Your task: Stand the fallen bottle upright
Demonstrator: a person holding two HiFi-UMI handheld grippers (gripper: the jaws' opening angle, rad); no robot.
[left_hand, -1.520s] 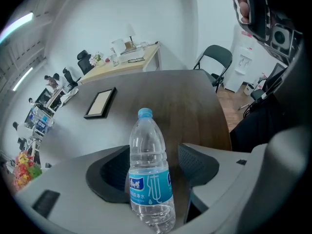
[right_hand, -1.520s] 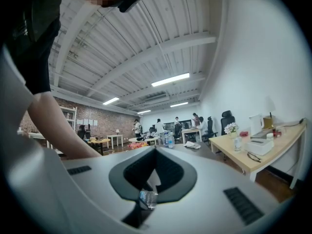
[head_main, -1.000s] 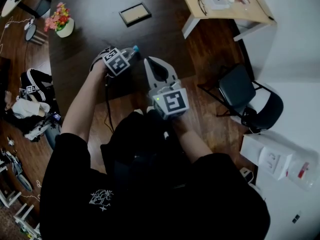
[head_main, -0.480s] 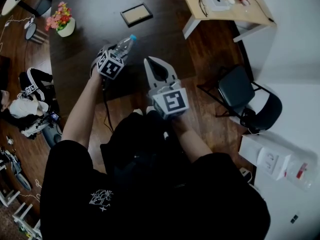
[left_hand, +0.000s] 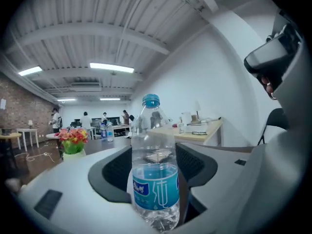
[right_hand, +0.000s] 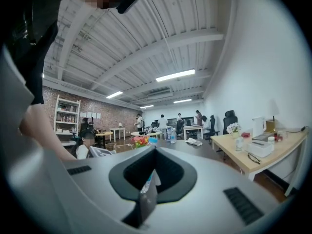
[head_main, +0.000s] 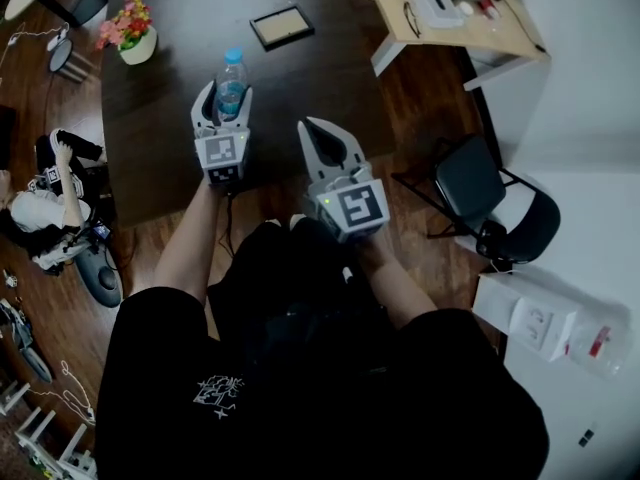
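Note:
A clear water bottle point(head_main: 231, 83) with a blue cap and blue label stands upright between the jaws of my left gripper point(head_main: 224, 99), over the dark table point(head_main: 165, 158). In the left gripper view the bottle point(left_hand: 155, 179) fills the hollow between the jaws, and both sides of the left gripper point(left_hand: 153, 155) press on it. These jaws have just been closing slightly on the bottle. Its base is hidden, so I cannot tell whether it touches the table. My right gripper point(head_main: 310, 126) hangs to the right near the table's front edge, shut, holding nothing. In its own view the right gripper point(right_hand: 153, 147) shows tips that meet.
A flower pot point(head_main: 132, 36) and a framed picture point(head_main: 280, 26) sit further back on the table. A light wooden desk point(head_main: 500, 23) with small items stands at the upper right and a black chair point(head_main: 480, 193) at the right. Someone sits on the floor at left point(head_main: 40, 208).
My left gripper has rolled and risen, bringing the bottle from tilted on its side to upright with the cap up. The right gripper has stayed put.

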